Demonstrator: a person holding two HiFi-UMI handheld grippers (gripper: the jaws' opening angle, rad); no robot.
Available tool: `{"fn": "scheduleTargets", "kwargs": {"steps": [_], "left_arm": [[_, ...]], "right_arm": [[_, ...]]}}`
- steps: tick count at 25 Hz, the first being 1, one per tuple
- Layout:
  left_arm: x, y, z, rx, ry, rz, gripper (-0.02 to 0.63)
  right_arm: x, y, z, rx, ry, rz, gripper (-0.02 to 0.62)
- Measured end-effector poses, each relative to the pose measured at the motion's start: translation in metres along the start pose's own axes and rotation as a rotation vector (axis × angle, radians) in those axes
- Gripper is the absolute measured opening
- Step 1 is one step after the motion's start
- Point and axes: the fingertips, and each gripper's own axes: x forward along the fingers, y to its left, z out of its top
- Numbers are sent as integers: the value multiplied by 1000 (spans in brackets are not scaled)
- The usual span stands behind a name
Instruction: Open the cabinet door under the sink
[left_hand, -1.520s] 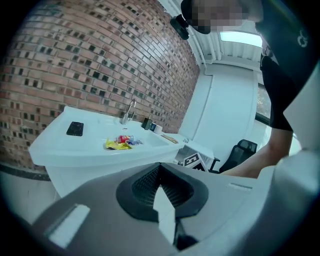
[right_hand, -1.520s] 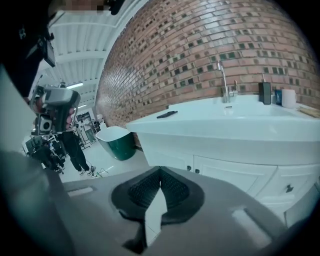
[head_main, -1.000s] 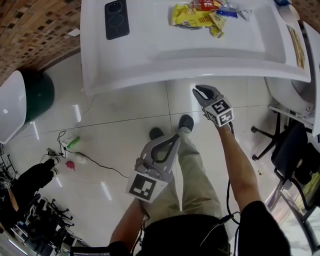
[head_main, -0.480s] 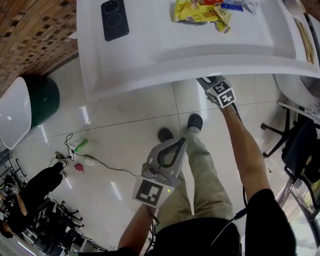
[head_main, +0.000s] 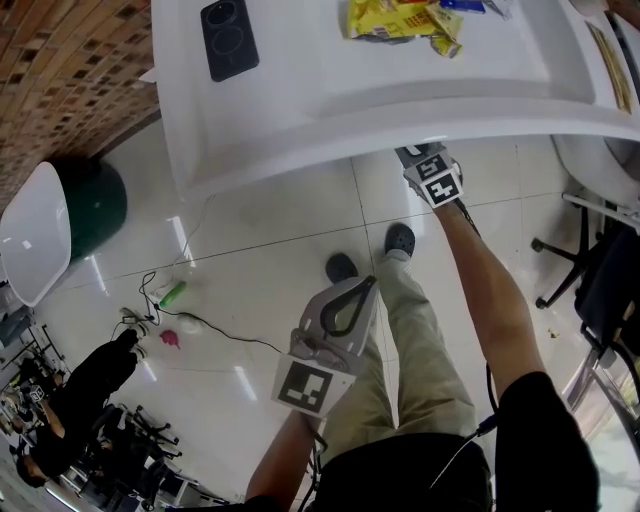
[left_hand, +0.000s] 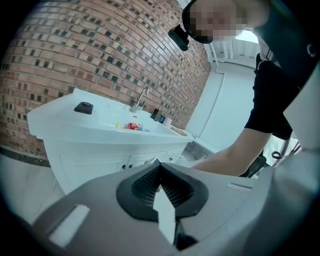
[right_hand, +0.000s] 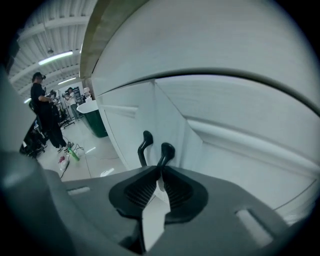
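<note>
The white sink counter (head_main: 300, 110) fills the top of the head view. My right gripper (head_main: 430, 172) reaches under its front edge. In the right gripper view, two white cabinet doors (right_hand: 225, 165) stand closed. Two black handles sit side by side near the seam, a left handle (right_hand: 144, 144) and a right handle (right_hand: 166, 151). My right gripper (right_hand: 160, 173) is shut, its tips right at the lower end of the right handle; contact is unclear. My left gripper (head_main: 352, 296) is shut and empty, held back over the person's legs. The cabinet (left_hand: 95, 167) shows farther off in the left gripper view.
A phone (head_main: 229, 38) lies on the counter and yellow packets (head_main: 400, 22) lie in the basin. A dark green bin (head_main: 95, 205) stands at left. Cables and a green bottle (head_main: 172, 293) lie on the tiled floor. An office chair (head_main: 595, 275) stands at right. A person (right_hand: 42, 112) stands beyond.
My right gripper has moved forward, from in front of the counter edge to under it, close to the cabinet doors. My left gripper has stayed back and shut.
</note>
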Motion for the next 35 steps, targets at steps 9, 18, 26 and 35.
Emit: {"fn": "scheduleTargets", "kwargs": {"steps": [9,18,26,35], "left_arm": [[-15,-8,-4,21,11,-28,17],[-24,-29,-16,66,50,-93,17],[-20,-57,-21,114,86,-172,17],[-9,-89,-28,166,126,-250,17]], "right_arm": [[-19,14,-18,68,-16,-64,31],[-51,33,-50,93,-21,-105,31],[-78,40,-73,120,-22,-131,31],[-110,42,-107,128,-14,-131,31]]}}
